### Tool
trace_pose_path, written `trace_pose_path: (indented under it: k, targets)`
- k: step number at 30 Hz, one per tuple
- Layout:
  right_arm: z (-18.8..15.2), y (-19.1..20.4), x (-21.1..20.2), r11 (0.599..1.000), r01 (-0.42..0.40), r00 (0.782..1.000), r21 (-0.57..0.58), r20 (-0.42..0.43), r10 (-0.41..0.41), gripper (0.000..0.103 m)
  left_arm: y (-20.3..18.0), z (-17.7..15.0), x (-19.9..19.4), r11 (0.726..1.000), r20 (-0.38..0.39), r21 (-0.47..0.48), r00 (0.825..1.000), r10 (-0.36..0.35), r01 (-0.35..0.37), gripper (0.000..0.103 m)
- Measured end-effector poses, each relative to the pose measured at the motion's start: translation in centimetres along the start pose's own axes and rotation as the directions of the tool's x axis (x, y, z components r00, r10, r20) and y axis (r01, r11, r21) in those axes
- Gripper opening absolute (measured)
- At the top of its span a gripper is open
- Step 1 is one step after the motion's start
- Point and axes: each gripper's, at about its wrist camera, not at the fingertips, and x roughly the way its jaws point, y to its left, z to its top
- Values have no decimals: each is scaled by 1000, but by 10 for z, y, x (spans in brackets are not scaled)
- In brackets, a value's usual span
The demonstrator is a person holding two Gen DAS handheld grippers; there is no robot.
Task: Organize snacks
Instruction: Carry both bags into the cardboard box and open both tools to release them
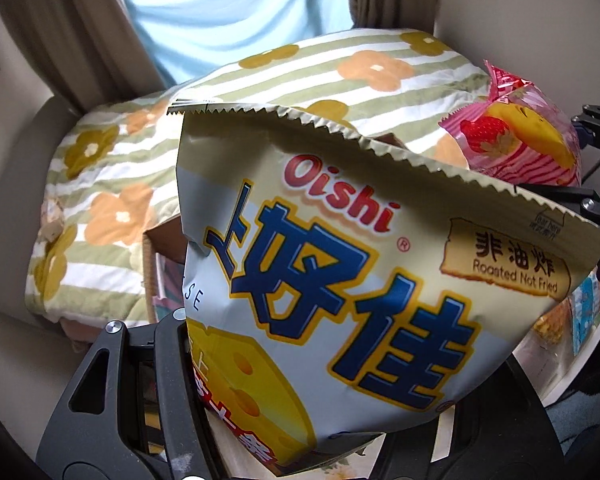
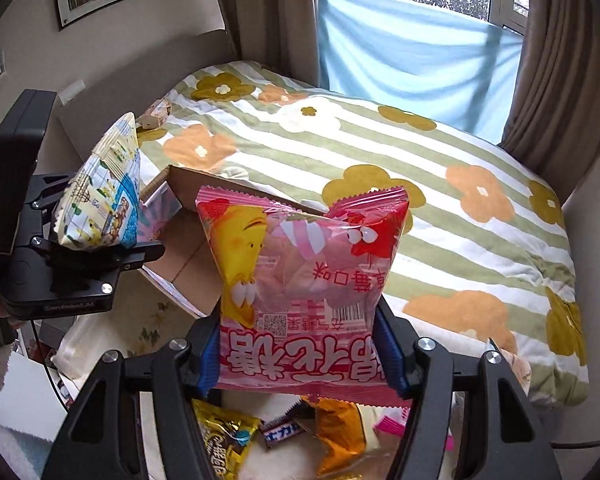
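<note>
My left gripper is shut on a cream and blue Oishi snack bag and holds it upright in the air; from the right wrist view this gripper and bag are at the left. My right gripper is shut on a pink strawberry marshmallow bag, held above an open cardboard box. That pink bag shows at the upper right of the left wrist view. Part of the box shows behind the Oishi bag.
A bed with a green-striped flowered quilt lies beyond the box. Loose snacks lie below my right gripper: a gold packet, an orange packet. Curtains and a blue cloth hang at the window.
</note>
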Motion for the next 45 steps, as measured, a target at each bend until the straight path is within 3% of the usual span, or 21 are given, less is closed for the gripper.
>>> trace_pose_path:
  k: [6, 10, 11, 13, 14, 15, 28, 29, 32, 37, 45]
  targets:
    - [32, 16, 44, 998, -14, 999, 59, -38, 17, 60, 41, 17, 47, 998, -104, -62, 994, 18, -25, 55]
    - [40, 15, 65, 993, -33, 997, 109, -63, 40, 60, 57, 17, 79, 992, -141, -113, 988, -69, 53, 59]
    - [41, 14, 68, 992, -36, 997, 125, -69, 45, 60, 59, 16, 85, 991, -147, -117, 986, -75, 58, 62]
    - [44, 11, 75, 987, -35, 996, 156, -80, 48, 60, 60, 15, 93, 991, -164, -117, 983, -76, 57, 80]
    - [45, 10, 77, 985, -33, 995, 167, -83, 48, 60, 61, 14, 95, 992, -165, -115, 983, -78, 59, 94]
    - [45, 8, 79, 983, -33, 995, 180, -87, 49, 60, 62, 12, 97, 992, -159, -114, 984, -80, 62, 99]
    - [45, 19, 113, 980, -15, 985, 198, -168, 49, 62, 72, -15, 79, 990, -131, -130, 989, -71, 54, 99]
    - [46, 20, 115, 980, -6, 987, 199, -158, 38, 66, 72, -17, 77, 991, -128, -128, 990, -67, 51, 99]
    - [47, 19, 118, 976, -21, 990, 219, -130, 50, 103, 73, -21, 71, 990, -116, -132, 991, -68, 53, 99]
    - [42, 13, 111, 963, -23, 992, 269, -114, 56, 103, 72, -28, 59, 990, -95, -133, 994, -58, 45, 99]
    - [28, 5, 64, 960, 13, 997, 279, -77, 9, 103, 58, -32, 31, 989, -60, -129, 995, -75, 67, 99]
